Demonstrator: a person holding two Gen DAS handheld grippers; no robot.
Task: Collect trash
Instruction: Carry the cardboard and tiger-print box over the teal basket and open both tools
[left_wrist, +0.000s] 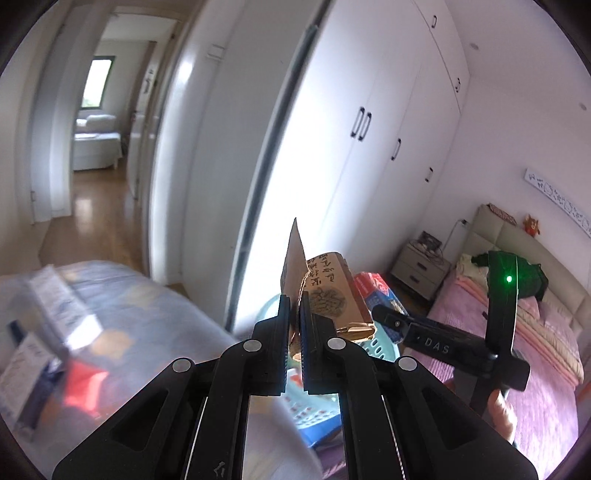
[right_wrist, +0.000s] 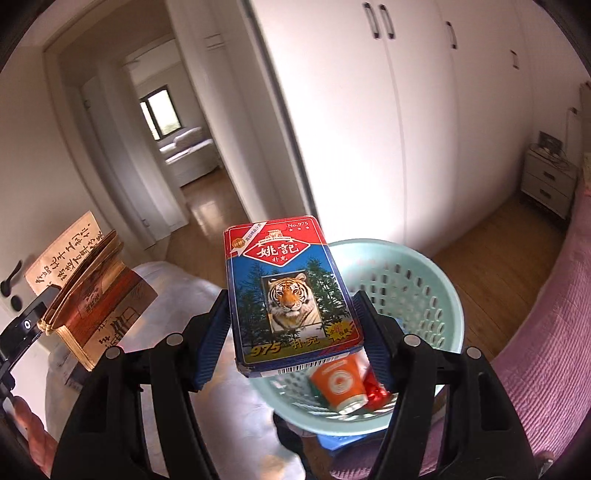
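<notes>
Trash basket (right_wrist: 439, 295) sits below your right gripper (right_wrist: 291, 332), whose fingers clamp a card box (right_wrist: 288, 291) by its long sides; it's light, stiff, slick. Your left gripper (left_wrist: 294, 325) pinches a flimsy cardboard carton (left_wrist: 328, 291) by one flap. The basket's bottom is mostly hidden.

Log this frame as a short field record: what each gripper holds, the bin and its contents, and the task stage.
left gripper: shut on brown cardboard box
right gripper: shut on playing-card box, tiger picture on top
bin: light green basket, below and ahead of the right gripper
bin contents: orange cup, red wrapper
stage: both boxes held above the basket, not yet dropped
</notes>
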